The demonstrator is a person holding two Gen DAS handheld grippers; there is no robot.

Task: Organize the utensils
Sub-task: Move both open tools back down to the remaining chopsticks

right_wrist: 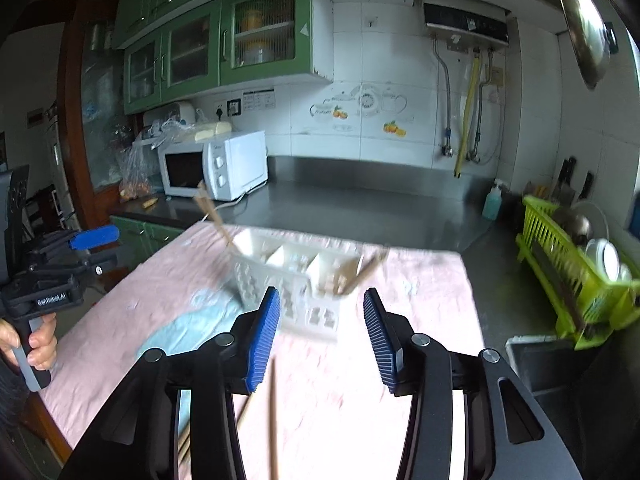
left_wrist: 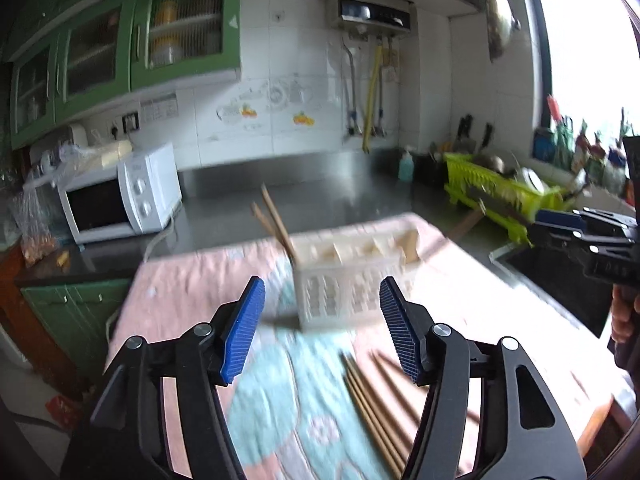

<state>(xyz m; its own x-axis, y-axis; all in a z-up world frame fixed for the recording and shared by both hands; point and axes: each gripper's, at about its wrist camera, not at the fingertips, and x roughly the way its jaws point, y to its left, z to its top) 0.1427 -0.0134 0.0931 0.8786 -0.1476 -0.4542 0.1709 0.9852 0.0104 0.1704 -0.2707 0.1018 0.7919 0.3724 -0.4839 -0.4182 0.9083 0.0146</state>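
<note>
**Chopsticks lie below my open jaws**

Both my left gripper [left_wrist: 322, 330] and right gripper [right_wrist: 322, 340] stand released, empty. The loose chopsticks [left_wrist: 374, 404] lie on the cloth just under the left jaws, long axis running away toward the caddy [left_wrist: 348, 276] ahead; left looks nearer.

I see the utensil caddy [left_wrist: 352, 280] standing on the cloth [left_wrist: 192, 280] over the counter [left_wrist: 320, 184], chopsticks [left_wrist: 274, 216] leaning in its left end; loose chopsticks [left_wrist: 372, 400] lie before it, the microwave [left_wrist: 120, 196] behind left, the dish rack [left_wrist: 496, 196] behind right
</note>
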